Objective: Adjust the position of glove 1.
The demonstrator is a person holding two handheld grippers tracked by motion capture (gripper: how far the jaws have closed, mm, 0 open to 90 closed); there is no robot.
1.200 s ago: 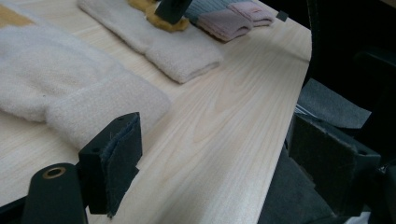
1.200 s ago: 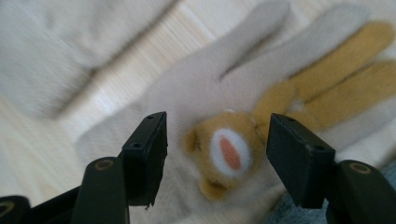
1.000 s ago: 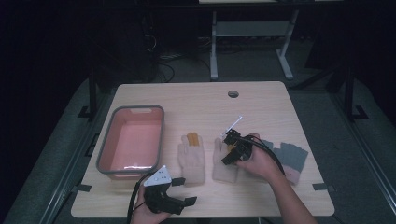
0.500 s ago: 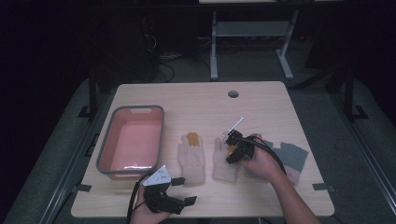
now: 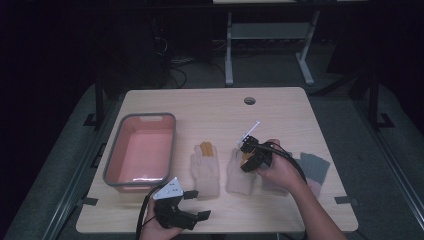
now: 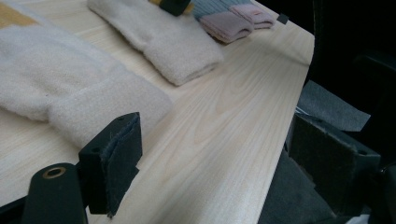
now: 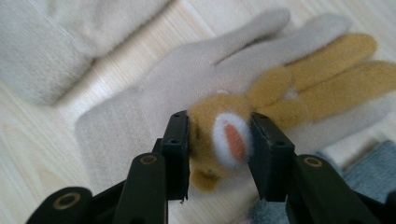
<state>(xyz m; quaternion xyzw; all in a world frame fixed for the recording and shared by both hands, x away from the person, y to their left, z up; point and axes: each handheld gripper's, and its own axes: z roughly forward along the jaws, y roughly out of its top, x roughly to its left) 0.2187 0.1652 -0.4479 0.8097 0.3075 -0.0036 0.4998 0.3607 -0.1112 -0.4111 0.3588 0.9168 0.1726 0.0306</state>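
Observation:
Two cream gloves lie side by side mid-table: the left glove (image 5: 205, 170) and the right glove (image 5: 239, 179), both with mustard fingertips. My right gripper (image 5: 250, 159) sits over the right glove. In the right gripper view it (image 7: 219, 144) is shut on a brown fuzzy ornament (image 7: 224, 135) with a white and orange patch, attached to the glove (image 7: 187, 79). My left gripper (image 5: 197, 205) hovers open near the front edge, just below the left glove's cuff. In the left gripper view it (image 6: 219, 163) holds nothing, and that cuff (image 6: 93, 102) lies beside its left jaw.
A pink tub with a grey rim (image 5: 114, 160) stands at the left of the table. Folded grey and pink socks (image 5: 315, 167) lie right of the gloves, also seen as socks (image 6: 233, 21) past the second glove (image 6: 173, 42). A cable hole (image 5: 249, 100) is at the back.

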